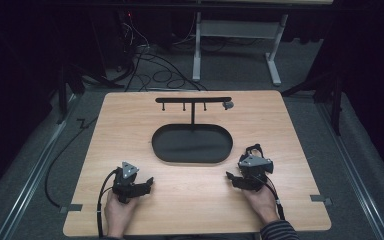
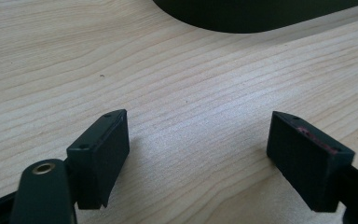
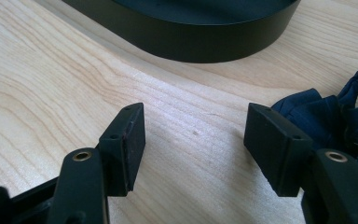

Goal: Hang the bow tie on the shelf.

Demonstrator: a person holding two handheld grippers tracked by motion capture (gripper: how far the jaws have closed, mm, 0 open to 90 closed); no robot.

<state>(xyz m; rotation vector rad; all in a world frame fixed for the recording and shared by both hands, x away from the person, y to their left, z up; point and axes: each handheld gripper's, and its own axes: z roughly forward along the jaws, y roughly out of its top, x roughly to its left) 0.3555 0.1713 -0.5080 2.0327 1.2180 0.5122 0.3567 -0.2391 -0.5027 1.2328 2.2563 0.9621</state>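
Black oval tray (image 1: 192,143) at the middle of the wooden table (image 1: 130,120), with a thin post rising from its far edge to a black crossbar (image 1: 193,99). Three small pegs hanging under the bar; a small grey piece (image 1: 227,105) at its right end, too small to make out. Tray interior dark, contents not discernible from the high view. Only the near rim of the tray (image 2: 261,14) in the left gripper view, cut off by the top edge; likewise the curved wall (image 3: 191,42) in the right gripper view, top cropped.

Left gripper (image 1: 147,184) near the front left of the table, held in a hand (image 1: 117,212), jaws spread wide over bare wood (image 2: 198,154), nothing between them. Reddish marks on the inner edge of one pad (image 2: 314,137), unclear what.

Right gripper (image 1: 231,177) at the front right, just beside the tray's right end, in the other hand (image 1: 262,202); striped sleeve (image 1: 277,231) cut off at the bottom edge. Jaws wide apart (image 3: 193,133), empty. Dark blue crumpled fabric (image 3: 326,112) just beside the right-hand jaw in the right gripper view, partly hidden behind that jaw and cropped by the frame; touching or not, cannot tell. From above, a dark looped shape (image 1: 254,149) just beyond the gripper, hard to make out.

Cables (image 1: 155,70) and grey stand legs (image 1: 275,65) on the dim floor beyond.
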